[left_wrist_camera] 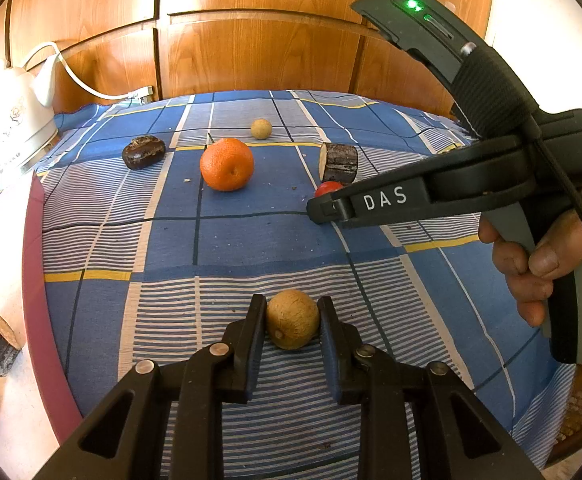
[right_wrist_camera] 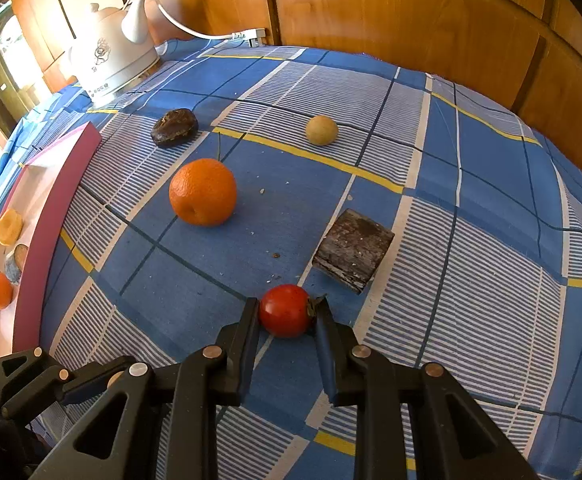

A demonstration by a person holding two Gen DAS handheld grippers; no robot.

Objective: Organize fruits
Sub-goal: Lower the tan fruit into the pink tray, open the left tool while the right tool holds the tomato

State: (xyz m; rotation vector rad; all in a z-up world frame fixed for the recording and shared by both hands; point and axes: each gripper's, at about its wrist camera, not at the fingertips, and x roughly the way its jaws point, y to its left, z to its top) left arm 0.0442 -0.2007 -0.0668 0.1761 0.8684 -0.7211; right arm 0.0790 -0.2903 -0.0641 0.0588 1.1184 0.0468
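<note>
Here, I list by size: checked blue tablecloth [right_wrist_camera: 491,184] fills both views. White kettle [right_wrist_camera: 111,56], upper left of the right wrist view. Pink tray [right_wrist_camera: 35,248] along the left edge. Orange [right_wrist_camera: 203,192], left of centre; wood block [right_wrist_camera: 353,250], right of centre. Dark brown fruit [right_wrist_camera: 174,127] and small tan ball [right_wrist_camera: 321,130] farther up. My right gripper [right_wrist_camera: 287,312] pinches a red tomato [right_wrist_camera: 285,310], bottom centre. My left gripper [left_wrist_camera: 293,318] pinches a tan round fruit [left_wrist_camera: 293,320], bottom centre.
</note>
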